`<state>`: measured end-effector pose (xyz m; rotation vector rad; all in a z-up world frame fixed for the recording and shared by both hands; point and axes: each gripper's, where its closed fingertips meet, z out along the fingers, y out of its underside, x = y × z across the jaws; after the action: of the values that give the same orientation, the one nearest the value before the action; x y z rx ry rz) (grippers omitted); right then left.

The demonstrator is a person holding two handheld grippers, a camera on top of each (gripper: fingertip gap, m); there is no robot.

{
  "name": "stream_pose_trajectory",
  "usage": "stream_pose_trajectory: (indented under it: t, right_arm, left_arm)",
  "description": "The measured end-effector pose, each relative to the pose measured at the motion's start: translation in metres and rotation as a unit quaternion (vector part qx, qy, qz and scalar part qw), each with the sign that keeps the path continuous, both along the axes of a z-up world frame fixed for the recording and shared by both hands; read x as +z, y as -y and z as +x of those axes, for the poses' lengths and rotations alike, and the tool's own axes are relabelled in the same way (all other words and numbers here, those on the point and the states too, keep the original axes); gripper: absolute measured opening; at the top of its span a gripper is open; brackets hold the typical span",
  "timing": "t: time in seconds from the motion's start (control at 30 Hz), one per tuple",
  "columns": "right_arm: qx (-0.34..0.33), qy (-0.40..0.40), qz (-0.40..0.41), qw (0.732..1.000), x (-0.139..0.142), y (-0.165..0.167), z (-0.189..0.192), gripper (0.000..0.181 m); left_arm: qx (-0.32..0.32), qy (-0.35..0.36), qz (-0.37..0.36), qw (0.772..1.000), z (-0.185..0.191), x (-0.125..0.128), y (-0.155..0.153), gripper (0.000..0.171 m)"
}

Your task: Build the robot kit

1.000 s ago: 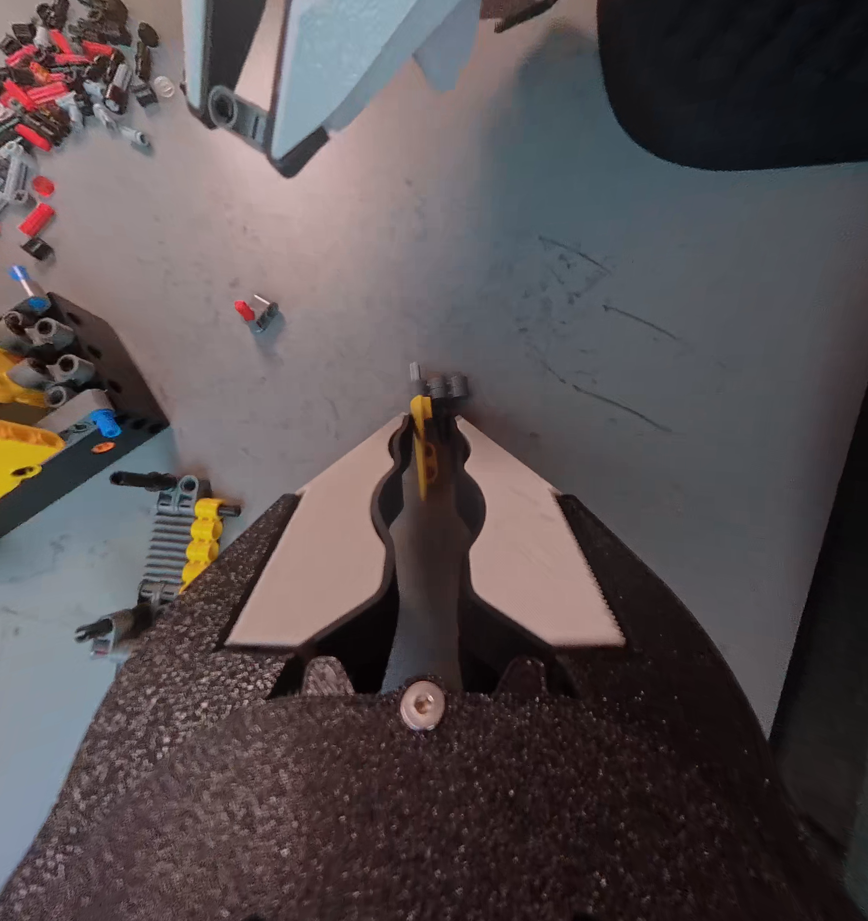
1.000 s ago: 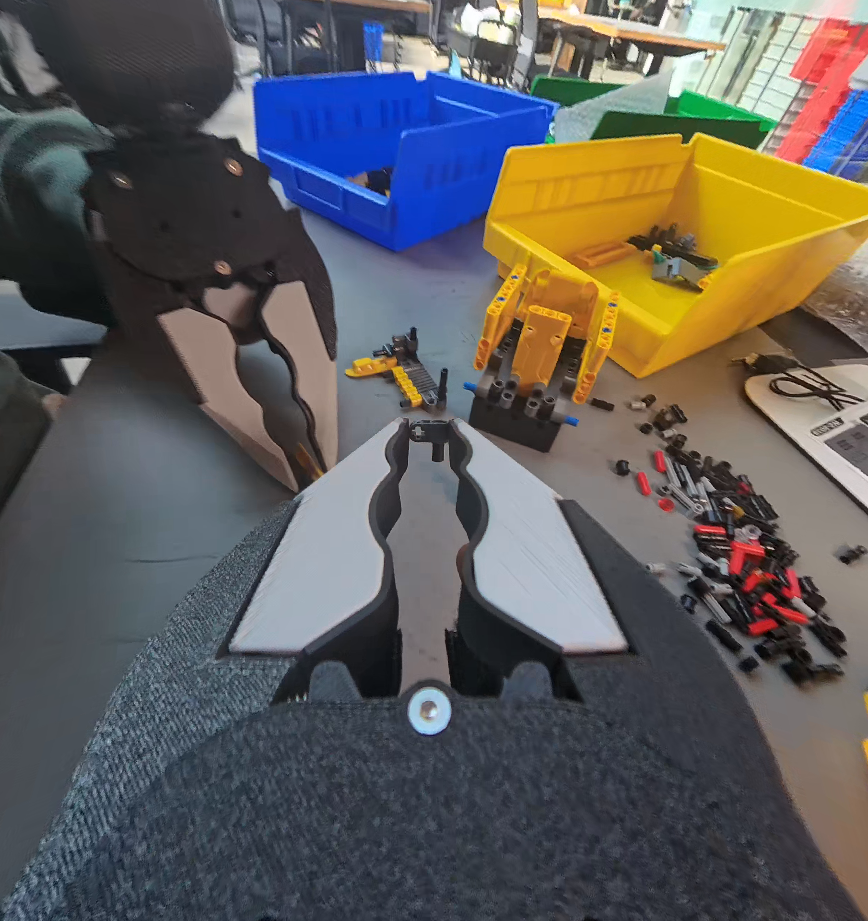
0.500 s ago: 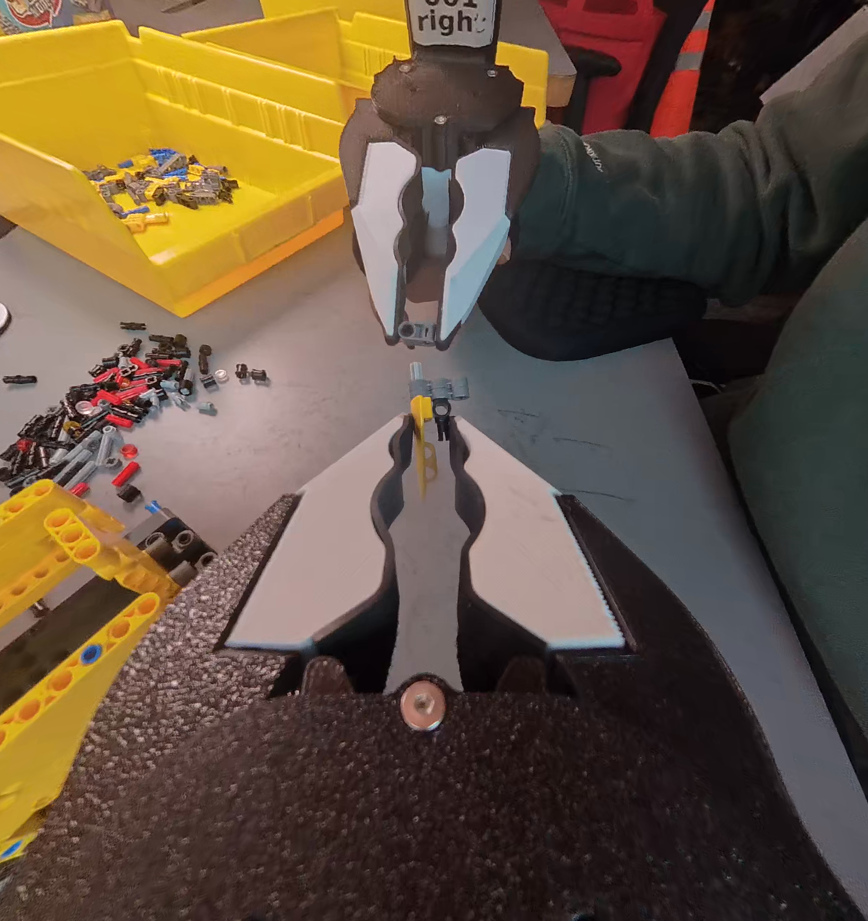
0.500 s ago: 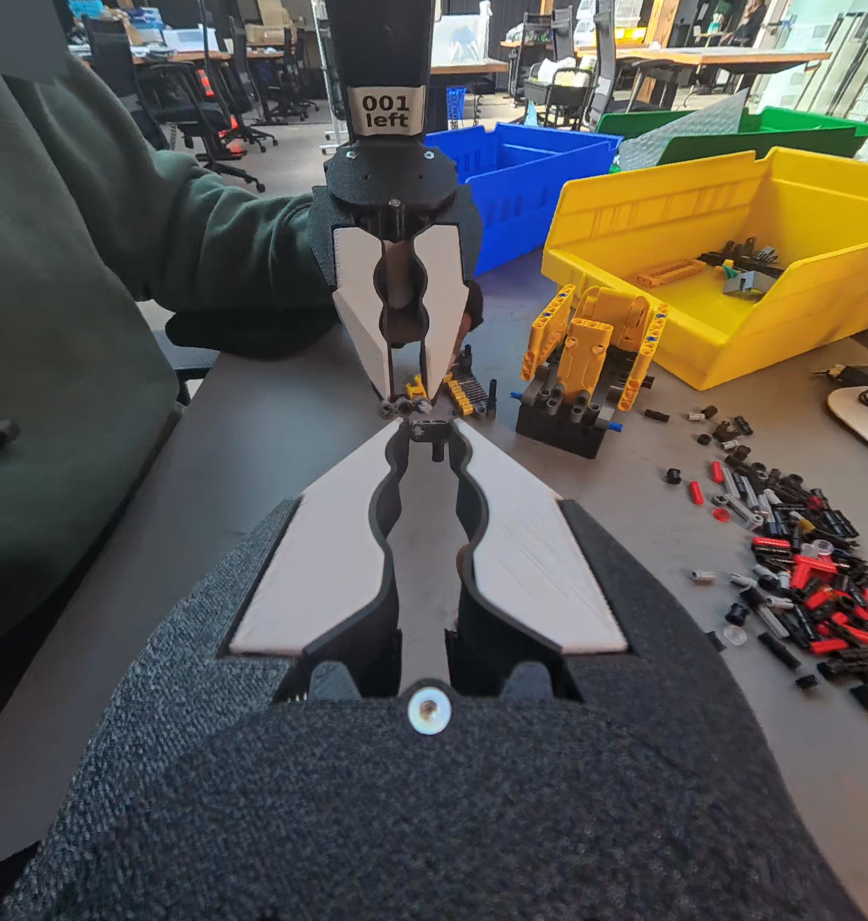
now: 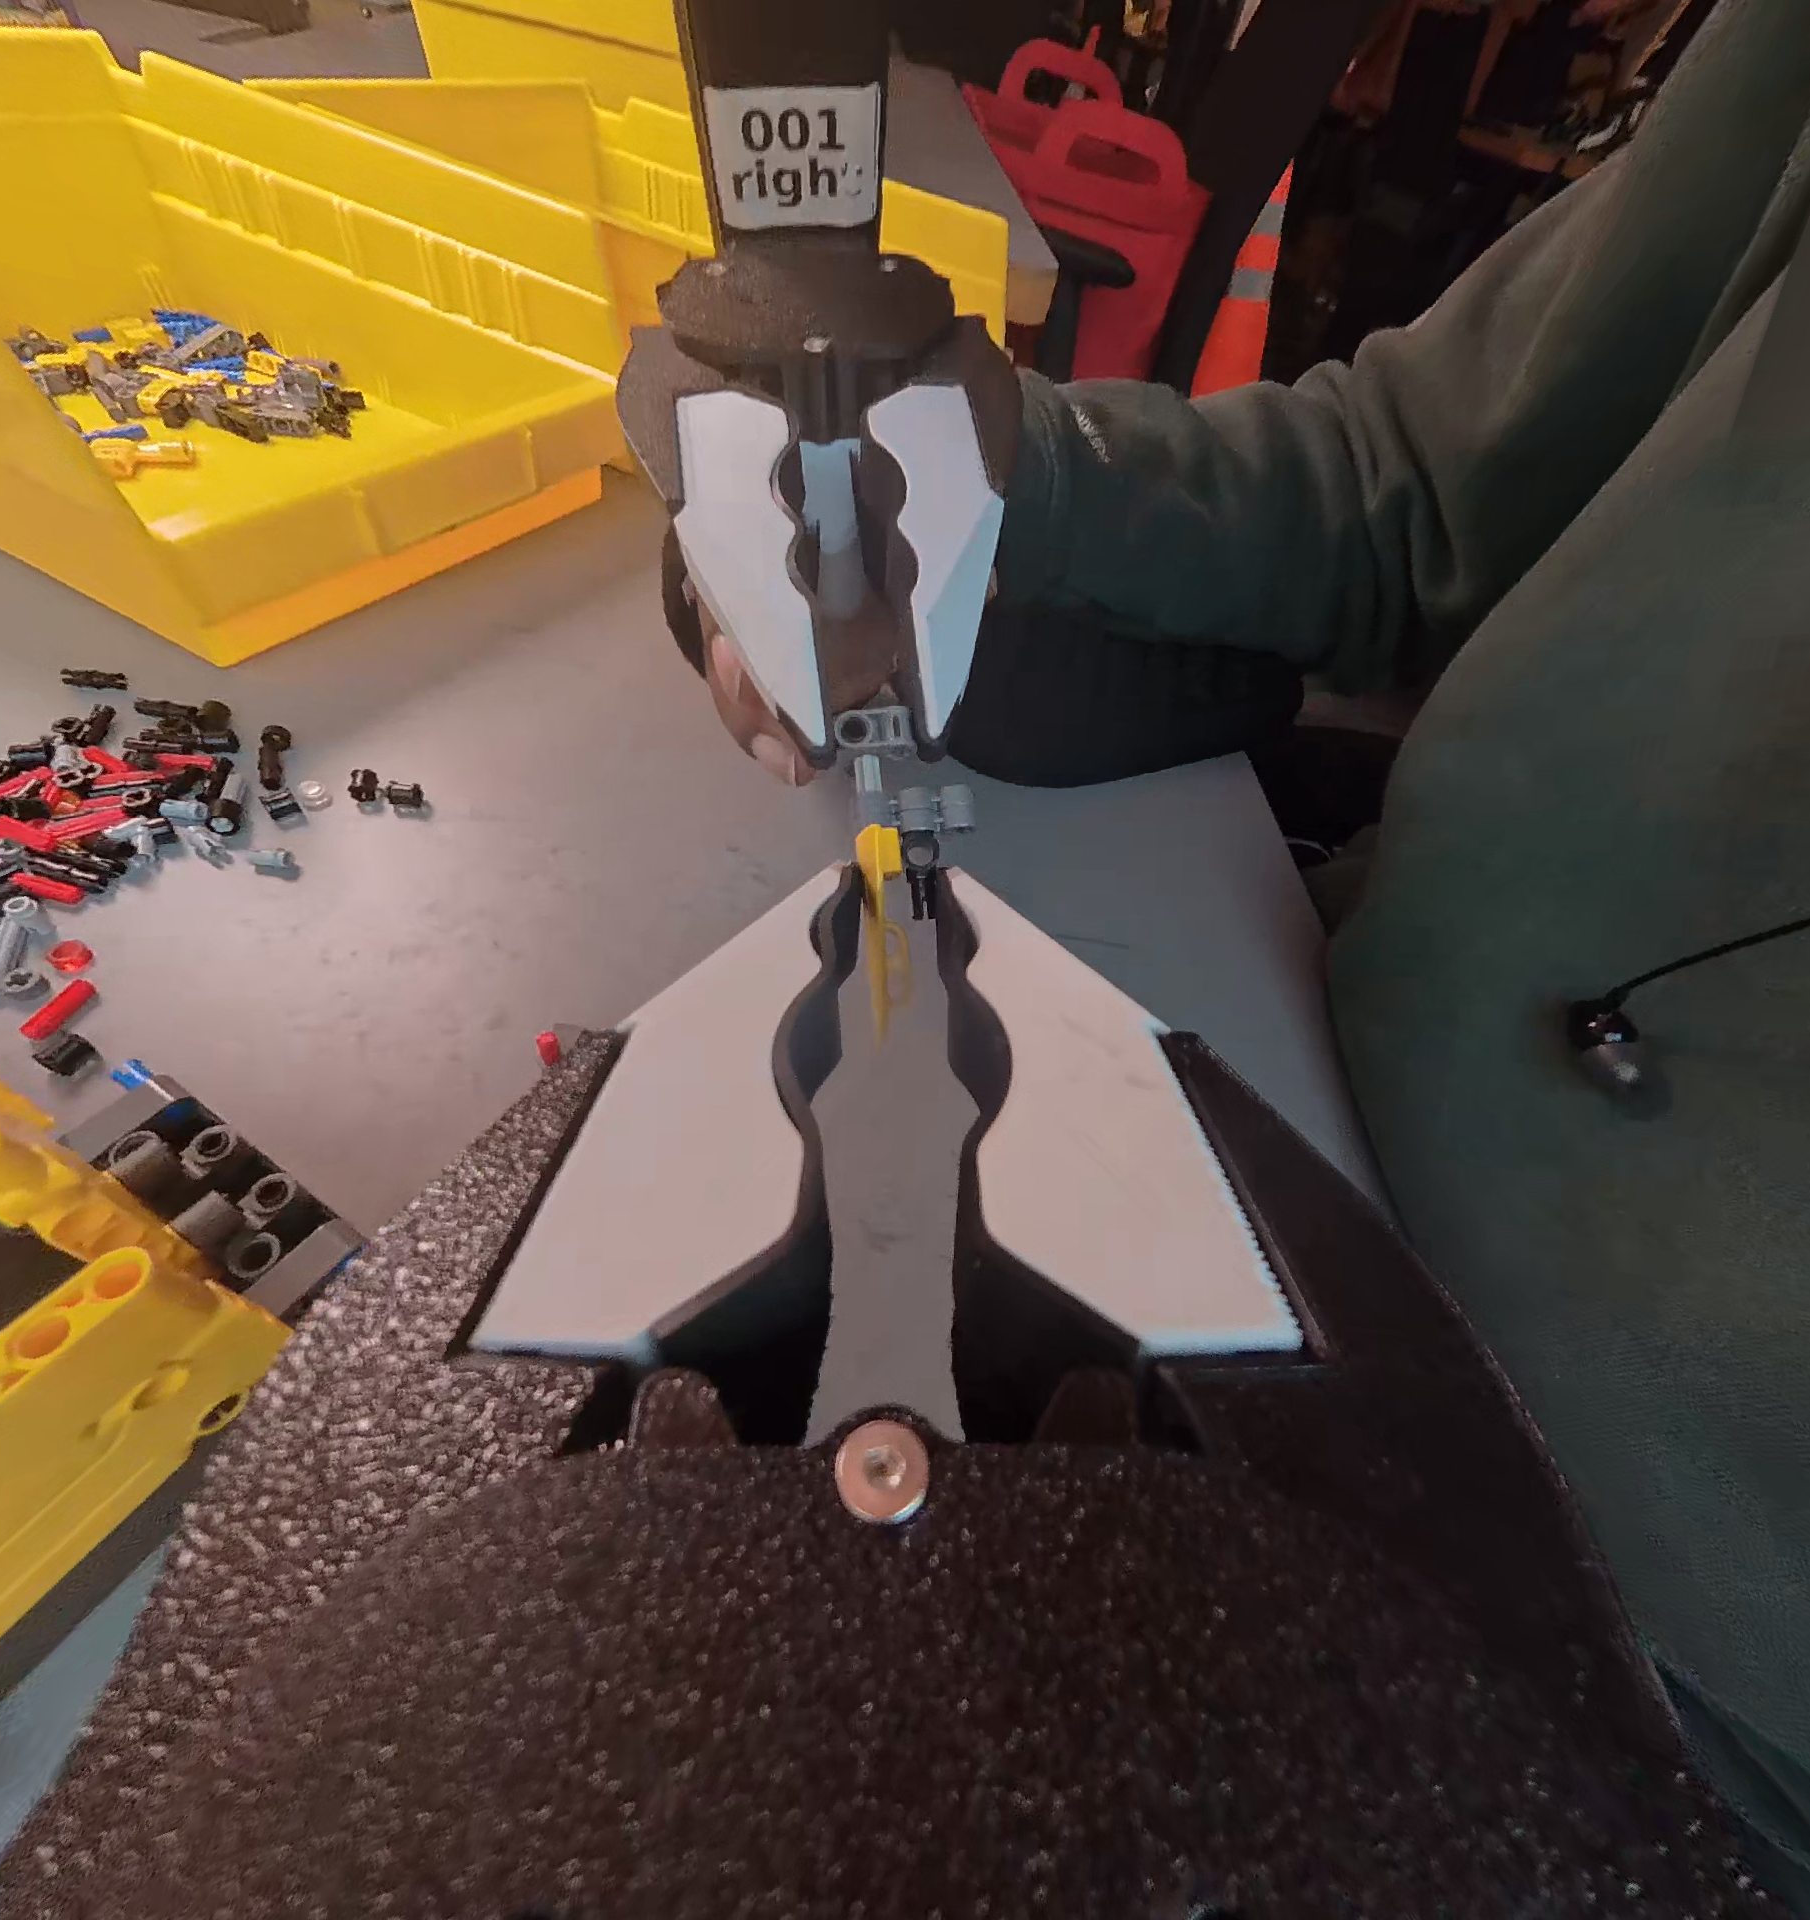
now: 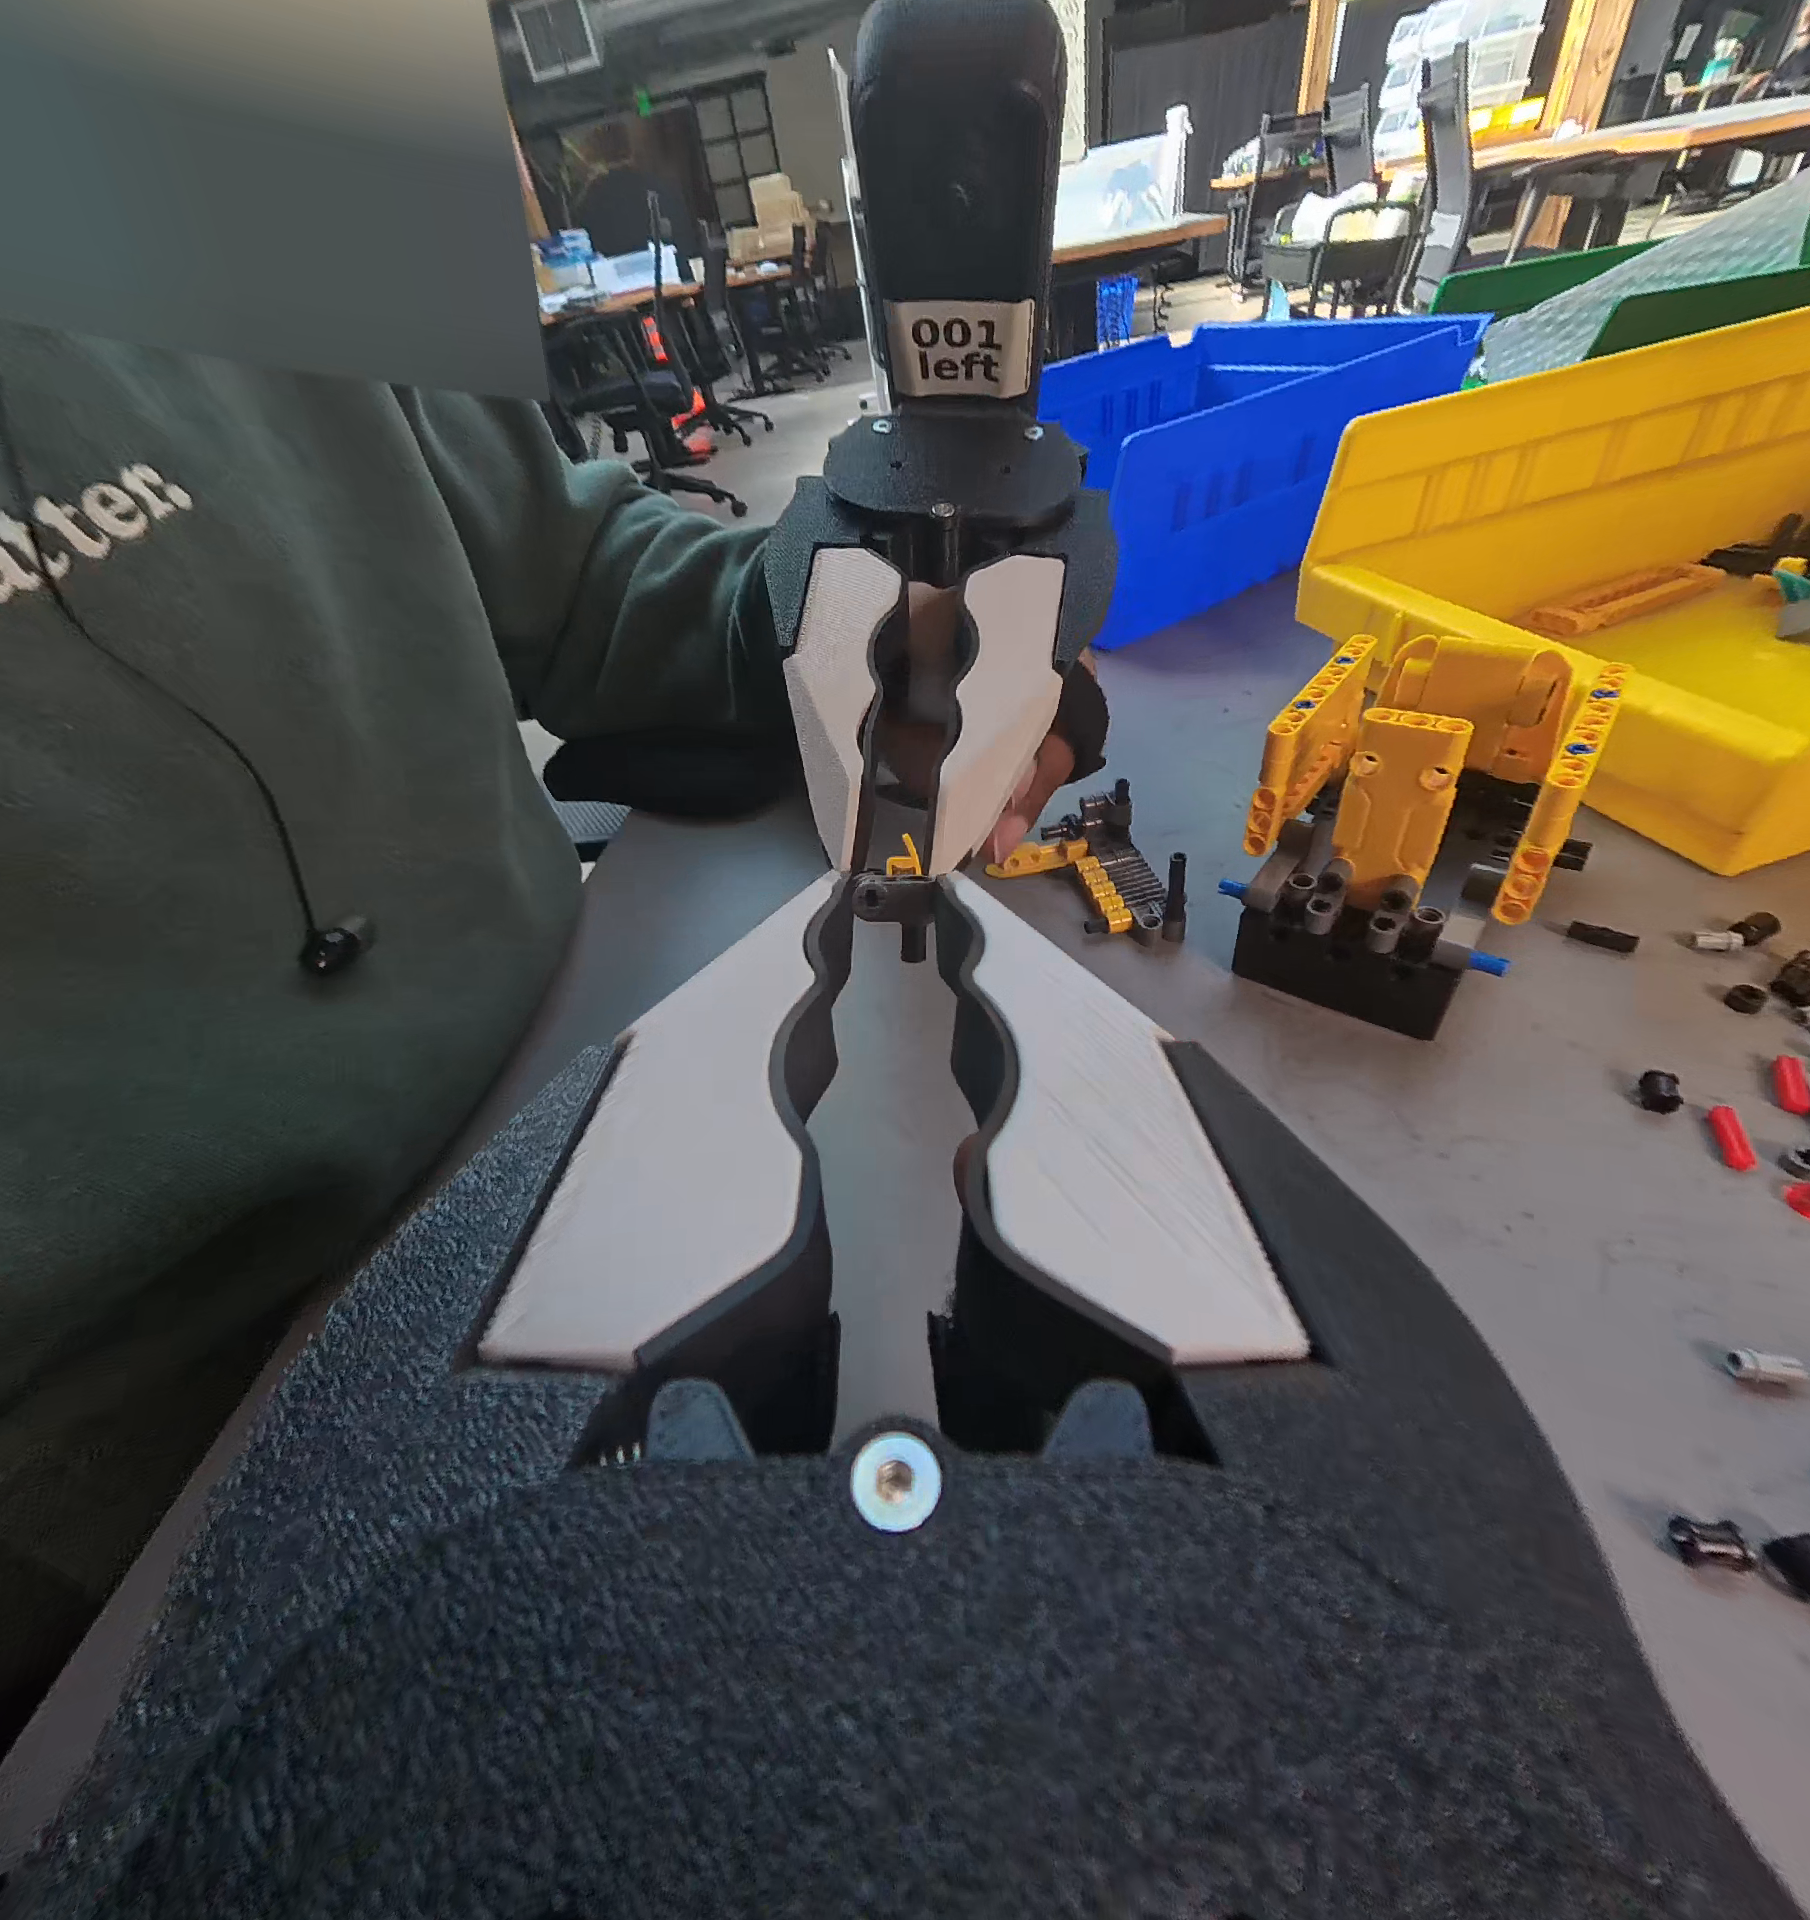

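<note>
- Left wrist view: the left gripper (image 5: 893,883) is closed on a small toy-brick bit (image 5: 896,847), made of a thin yellow piece, a black pin and a row of grey round holes.
- The bit sticks out past the tips, up in the air above the grey table (image 5: 444,935).
- The right gripper (image 5: 875,732) points back at it and is closed on a little grey connector (image 5: 873,729). A short grey peg joins the two bits, so they seem to touch.
- These parts look hard, smooth and very light. I think they could slip or twist, so the flat sides are the best place to pinch.
- A yellow bin (image 5: 288,416) holds more bits, and a loose pile of red, black and grey pins (image 5: 80,800) lies on the table.
- Right wrist view: the right gripper (image 6: 893,899) pinches the dark connector (image 6: 885,896) at its tips, right against the tips of the left gripper (image 6: 896,857).
- A blocky yellow and black model (image 6: 1400,821) stands well apart on the table, near a blue bin (image 6: 1244,436).
</note>
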<state>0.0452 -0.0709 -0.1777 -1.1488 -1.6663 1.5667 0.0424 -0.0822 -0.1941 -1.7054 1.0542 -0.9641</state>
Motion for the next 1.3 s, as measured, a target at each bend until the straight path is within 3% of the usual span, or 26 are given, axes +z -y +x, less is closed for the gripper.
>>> stream_pose_trajectory:
  t: [0.33,1.3]
  right_arm:
    - [0.021,-0.022,-0.084,0.996,0.013,0.0,-0.001,0.014]
    - [0.013,0.044,-0.001,0.999,-0.013,0.004,0.0,0.014]
  left_arm:
    - [-0.004,0.041,-0.016,0.999,0.003,0.014,0.005,0.013]
    - [-0.015,-0.01,-0.039,0.999,0.004,-0.011,0.009,0.013]
